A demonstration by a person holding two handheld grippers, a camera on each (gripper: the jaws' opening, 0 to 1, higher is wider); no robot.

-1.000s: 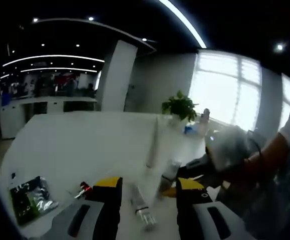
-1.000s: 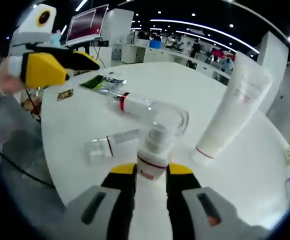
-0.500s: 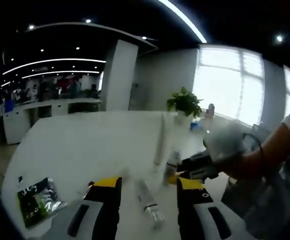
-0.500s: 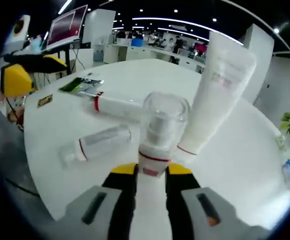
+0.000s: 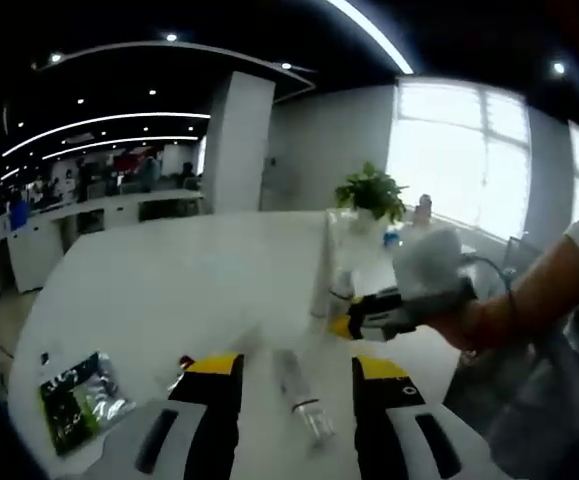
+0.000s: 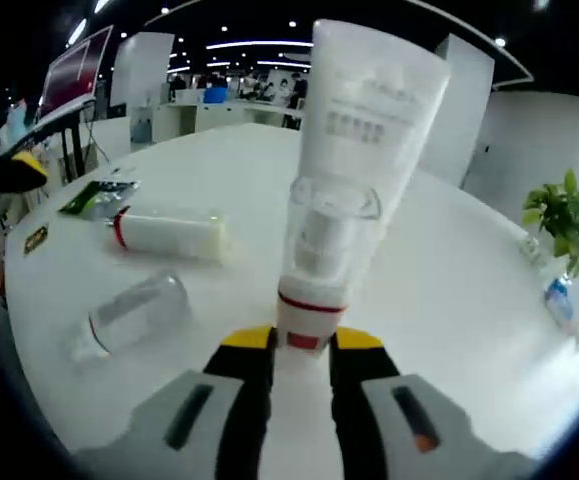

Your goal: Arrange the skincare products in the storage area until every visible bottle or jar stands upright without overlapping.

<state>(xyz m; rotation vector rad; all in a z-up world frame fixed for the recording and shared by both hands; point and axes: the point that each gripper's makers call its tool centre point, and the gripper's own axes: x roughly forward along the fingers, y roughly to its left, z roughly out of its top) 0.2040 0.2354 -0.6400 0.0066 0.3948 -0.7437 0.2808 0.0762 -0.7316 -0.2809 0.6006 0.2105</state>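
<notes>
White round table [image 6: 489, 330] in an open office. Right gripper [image 6: 302, 352], jaws clamped on an upright pump bottle [image 6: 321, 262]; white tube [image 6: 369, 120] stands directly beyond it. Left gripper [image 5: 287, 372], jaws parted wide and holding nothing; clear bottle [image 5: 301, 396] lies between them. White bottle [image 6: 169, 232] lies to the right gripper's left.

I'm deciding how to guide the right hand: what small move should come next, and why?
Probably set the pump bottle down upright beside the tall white tube and open the right gripper. It is clamped upright in the jaws, while a clear bottle and a white bottle lie on their sides.
</notes>
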